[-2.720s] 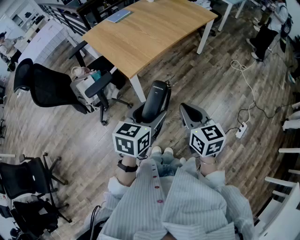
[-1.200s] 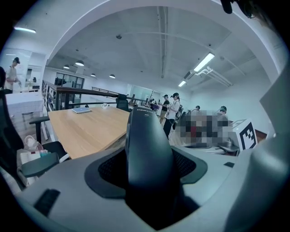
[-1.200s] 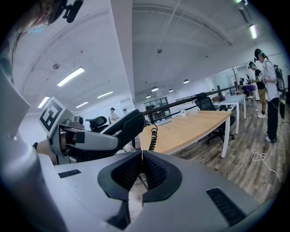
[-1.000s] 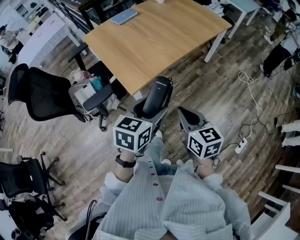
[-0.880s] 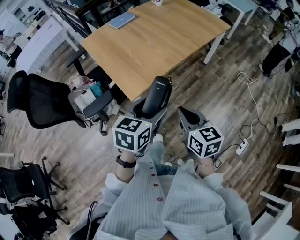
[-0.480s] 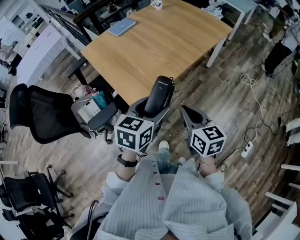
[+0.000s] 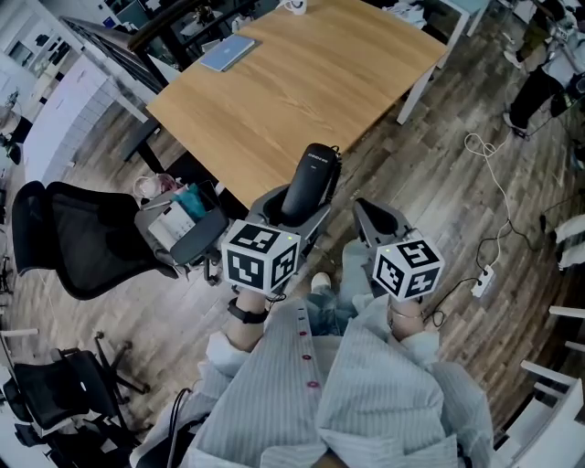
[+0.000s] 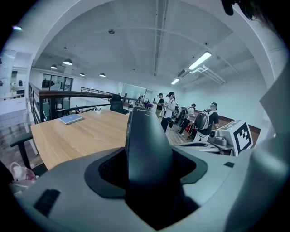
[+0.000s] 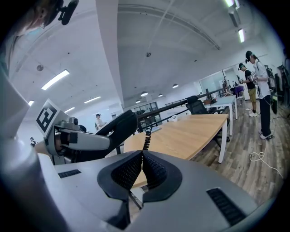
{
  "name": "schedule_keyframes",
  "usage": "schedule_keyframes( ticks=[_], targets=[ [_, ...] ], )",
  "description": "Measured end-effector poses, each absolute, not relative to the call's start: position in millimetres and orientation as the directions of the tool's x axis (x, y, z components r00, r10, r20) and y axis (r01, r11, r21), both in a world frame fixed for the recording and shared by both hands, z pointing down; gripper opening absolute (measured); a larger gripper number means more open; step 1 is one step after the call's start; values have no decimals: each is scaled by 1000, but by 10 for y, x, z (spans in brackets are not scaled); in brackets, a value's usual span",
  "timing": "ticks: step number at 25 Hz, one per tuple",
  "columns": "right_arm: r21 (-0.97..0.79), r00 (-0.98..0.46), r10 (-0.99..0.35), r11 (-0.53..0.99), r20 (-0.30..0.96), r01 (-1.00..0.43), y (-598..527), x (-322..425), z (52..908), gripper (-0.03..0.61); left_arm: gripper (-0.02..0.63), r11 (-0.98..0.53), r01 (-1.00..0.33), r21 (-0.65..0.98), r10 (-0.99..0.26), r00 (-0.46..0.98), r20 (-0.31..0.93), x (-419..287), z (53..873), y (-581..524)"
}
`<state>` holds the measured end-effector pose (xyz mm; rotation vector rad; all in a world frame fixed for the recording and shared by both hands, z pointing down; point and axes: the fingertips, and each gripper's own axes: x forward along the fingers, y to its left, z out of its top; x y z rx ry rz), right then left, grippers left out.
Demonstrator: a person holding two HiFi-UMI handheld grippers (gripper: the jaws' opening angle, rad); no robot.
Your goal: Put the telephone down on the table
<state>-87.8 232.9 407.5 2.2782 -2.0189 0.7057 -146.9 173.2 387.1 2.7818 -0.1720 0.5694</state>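
The left gripper (image 7: 291, 212) is clenched on the telephone (image 7: 308, 180), a smooth, matte black handset with a rounded, tapering upper end. It stands nearly upright between the grey plastic jaws, its lower part sunk into the dark, finely ribbed pads. In the left gripper view the telephone (image 8: 147, 149) fills the gap between the jaws completely. From the right gripper view a black coiled cord (image 9: 146, 138) hangs off the handset's end. The handset is held in the air at the near edge of the table (image 7: 302, 82), not resting on it. The table is a broad slab of pale wood grain with a gently curved edge on white legs. At its far side lie a flat blue-grey laptop (image 7: 227, 53) and a white mug (image 7: 294, 5). The right gripper (image 7: 373, 214) is just beside the left one. Its jaws are pressed together, the dotted black rubber pads (image 9: 154, 171) meeting along a thin seam with nothing between them. Each gripper carries a white cube printed with black square markers. The floor (image 7: 439, 183) is dark wooden planking. A black mesh office chair (image 7: 82, 238) stands to the left of the table. To the right, a white power strip (image 7: 483, 281) lies on the boards with a thin white cable (image 7: 484, 164) looping away from it. The person wears a pale striped shirt (image 7: 366, 393).
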Motion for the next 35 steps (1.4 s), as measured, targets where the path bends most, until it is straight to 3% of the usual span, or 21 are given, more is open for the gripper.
schedule_keyframes(
  ticks=[17, 35],
  targets=[
    [-308, -27, -928, -96, 373, -946, 1402, 90, 4312, 35, 307, -926, -254, 281, -114, 894, 434, -506, 4067, 883],
    [-321, -312, -864, 188, 394, -928, -140, 1784, 4137, 35, 308, -826, -489, 281, -335, 826, 454, 1188, 3895, -359]
  ],
)
